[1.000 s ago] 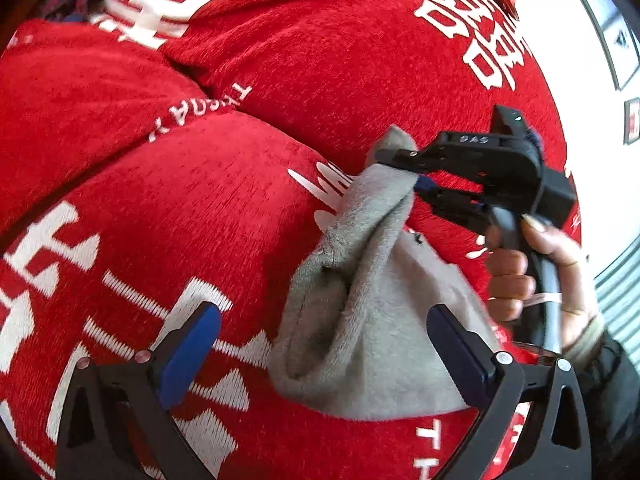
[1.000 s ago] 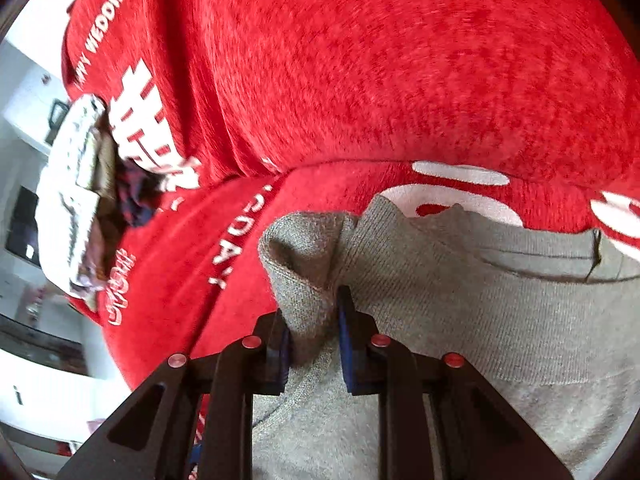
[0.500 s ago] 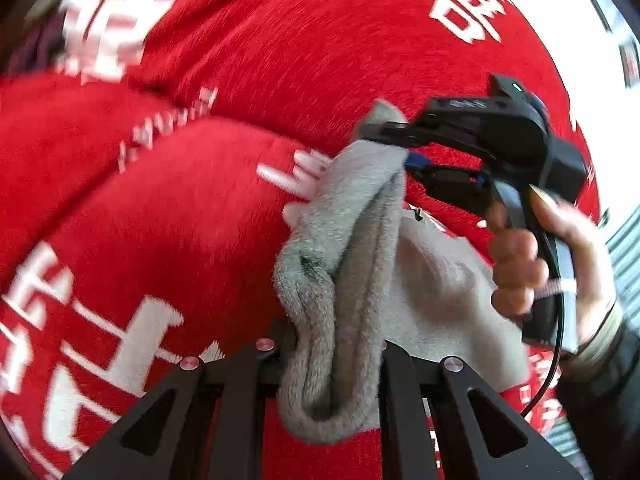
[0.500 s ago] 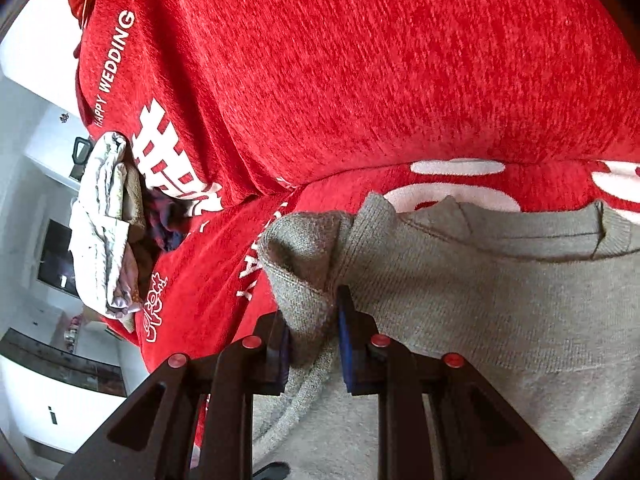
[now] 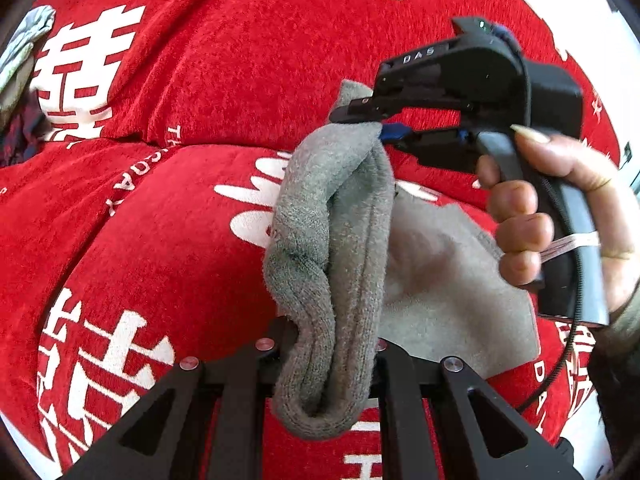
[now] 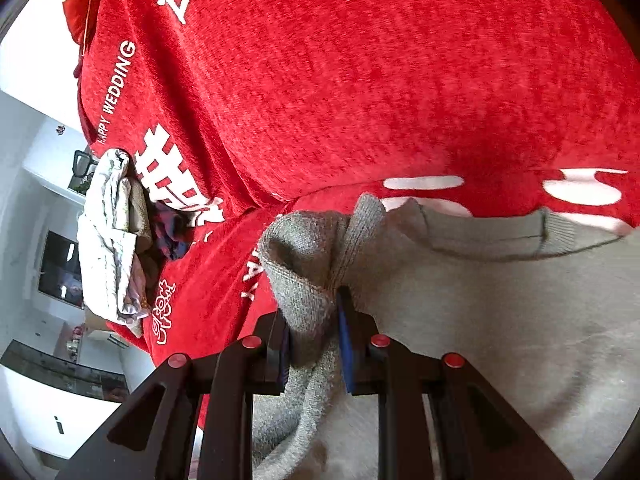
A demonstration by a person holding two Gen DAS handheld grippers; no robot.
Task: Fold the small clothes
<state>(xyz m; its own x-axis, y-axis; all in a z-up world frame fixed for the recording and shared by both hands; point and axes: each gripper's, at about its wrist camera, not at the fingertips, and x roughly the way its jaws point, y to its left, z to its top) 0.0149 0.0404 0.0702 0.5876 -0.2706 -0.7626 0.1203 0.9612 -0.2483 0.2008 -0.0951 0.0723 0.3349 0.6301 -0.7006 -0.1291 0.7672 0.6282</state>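
Red chenille cover (image 5: pixel 208 92) with white Chinese characters and "HAPPY WEDDING" lettering fills the background in both views, draped over a soft, cushioned surface; white walls and a dark screen show past its edge in the right wrist view. Grey knit garment (image 5: pixel 336 264) is small, ribbed along its edges, with a seamed neckline or hem band visible ahead and to the right of the right jaws (image 6: pixel 520 236). It is bunched into a thick vertical roll strung between the two grippers, while a flatter panel of it lies on the red cover to the right of the left jaws. Left gripper (image 5: pixel 332 360): jaws pressed together on the lower end of the roll, fabric bulging out above and hanging in a loop below them. Right gripper (image 6: pixel 316 344): jaws nearly closed, blue pads pinching a folded corner of the same garment, which mushrooms out just ahead of the fingertips; the rest spreads out right of and below the jaws. In the left wrist view the right gripper (image 5: pixel 380 120) sits ahead and slightly right, held by a hand (image 5: pixel 560 216), clamped on the top end of the roll. Pile of other clothes (image 6: pixel 116 240), white and dark plaid, lies far left of the right jaws on the cover's edge.
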